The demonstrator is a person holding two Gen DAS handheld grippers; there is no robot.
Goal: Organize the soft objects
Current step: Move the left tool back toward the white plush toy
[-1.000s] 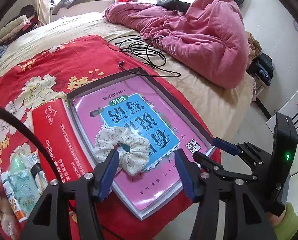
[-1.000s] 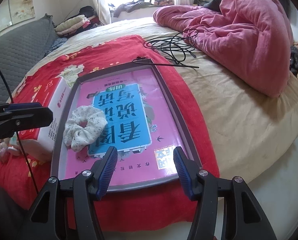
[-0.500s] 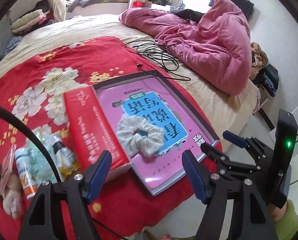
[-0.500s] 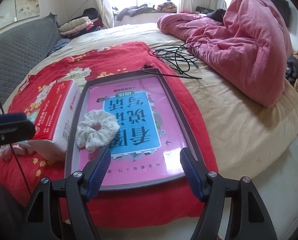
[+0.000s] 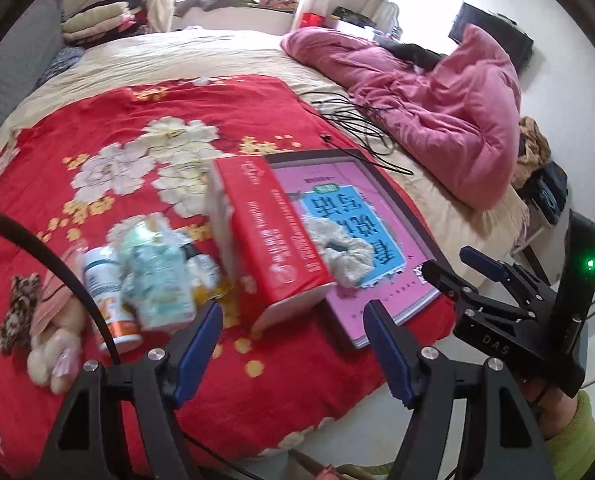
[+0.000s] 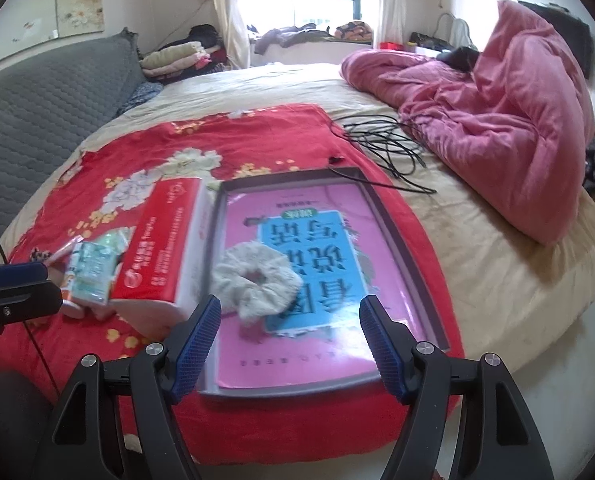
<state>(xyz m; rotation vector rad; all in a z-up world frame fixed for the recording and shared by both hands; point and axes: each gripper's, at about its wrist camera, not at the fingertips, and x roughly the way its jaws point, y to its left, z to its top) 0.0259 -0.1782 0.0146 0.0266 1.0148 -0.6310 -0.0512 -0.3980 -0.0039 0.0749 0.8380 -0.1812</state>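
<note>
A cream floral scrunchie [image 6: 257, 282] lies on a pink and blue book [image 6: 309, 276] inside a dark grey tray [image 6: 413, 264]; in the left wrist view the scrunchie [image 5: 347, 252] is partly hidden behind a red tissue pack [image 5: 273, 240]. My left gripper [image 5: 289, 350] is open and empty, held back over the red floral blanket [image 5: 117, 152]. My right gripper [image 6: 289, 338] is open and empty above the tray's near edge; it shows from the side in the left wrist view [image 5: 477, 268]. A plush toy [image 5: 51, 354] lies at the left.
A white bottle [image 5: 105, 300] and a green-white pack [image 5: 157, 280] lie left of the tissue pack [image 6: 165, 248]. Black cables [image 6: 385, 144] and a pink duvet [image 6: 497, 120] lie farther back. A grey headboard [image 6: 29, 120] is at the left. The bed edge is near.
Both grippers have pulled back and up from the tray. The left view has swung left, bringing the bottle, pack and plush toy into sight. The scrunchie has stayed on the book.
</note>
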